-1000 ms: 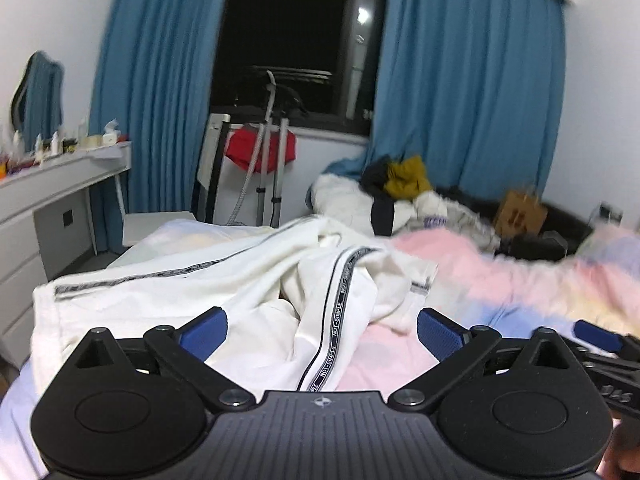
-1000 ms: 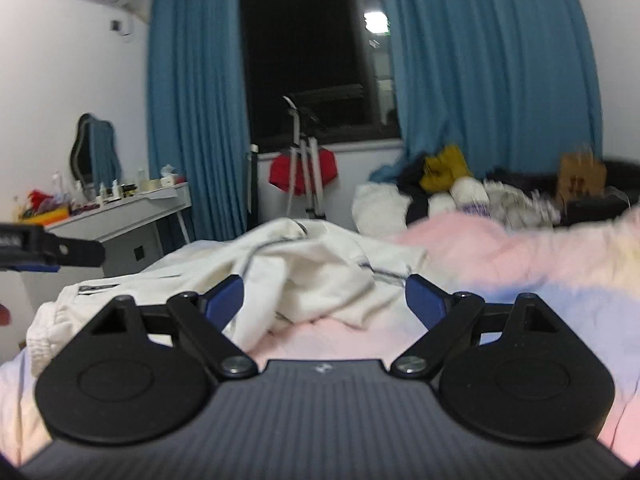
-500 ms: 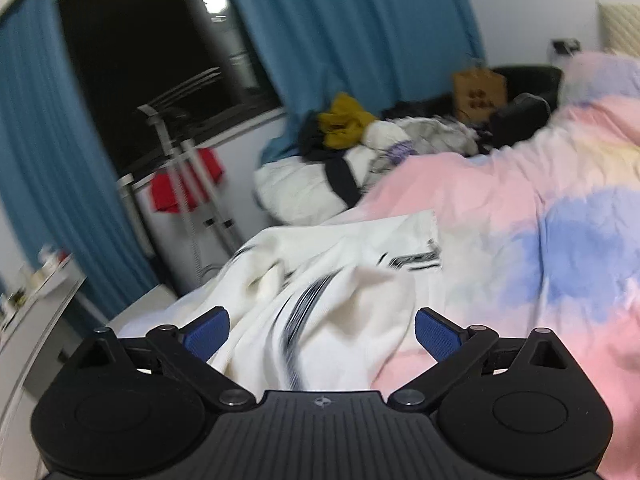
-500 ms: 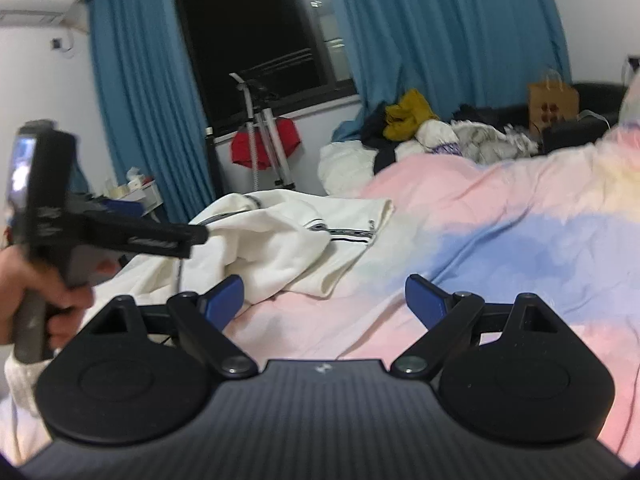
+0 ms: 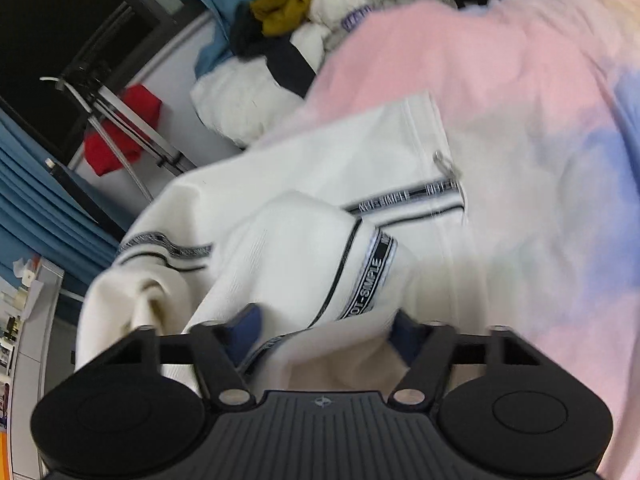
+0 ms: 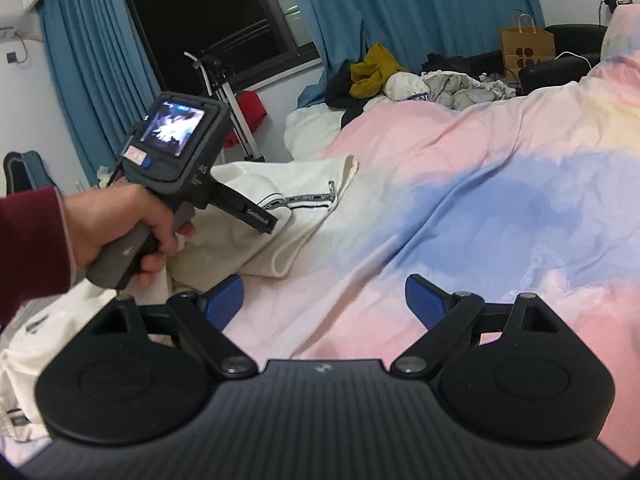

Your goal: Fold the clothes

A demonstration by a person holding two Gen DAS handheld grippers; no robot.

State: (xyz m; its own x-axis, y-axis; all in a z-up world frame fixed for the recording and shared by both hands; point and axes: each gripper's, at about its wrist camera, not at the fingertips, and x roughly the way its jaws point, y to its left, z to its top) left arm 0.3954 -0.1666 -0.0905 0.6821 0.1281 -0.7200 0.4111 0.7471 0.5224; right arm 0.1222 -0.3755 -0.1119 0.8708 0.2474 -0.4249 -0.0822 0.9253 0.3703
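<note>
Left gripper (image 5: 326,334) is now dipping into the white garment (image 5: 320,208). A second ago it was sitting level and clear of the cloth, looking out at the curtains; now it's pitching down and rolling, with a fold of fabric bunching up between the blue pads (image 5: 246,330). Fingers are reading as spread with cloth lying in the gap. Not pinching yet as far as I can tell; the view is blurry and fabric is hiding the right pad.

Right gripper (image 6: 324,300) is hanging back, fingers wide apart, nothing between them but the pastel duvet (image 6: 460,208). It has swung right over the last second: the garment (image 6: 280,208) is now sitting ahead and left of its fingers, and the left hand (image 6: 128,228) on its handle is showing in its view.

My read: the first grasp is starting on the left side, while the right is still unassigned. No fold is made yet.

Garment orientation: it's lying crumpled on the bed, long axis running from just under the left fingers forward and to the right of them. The striped tape trim (image 5: 370,276) is tracking that line. The hemmed end with the zip pull (image 5: 444,164) is pointing away, ahead-right of the fingertips; the bunched end is falling off to the left of the left finger.
</note>
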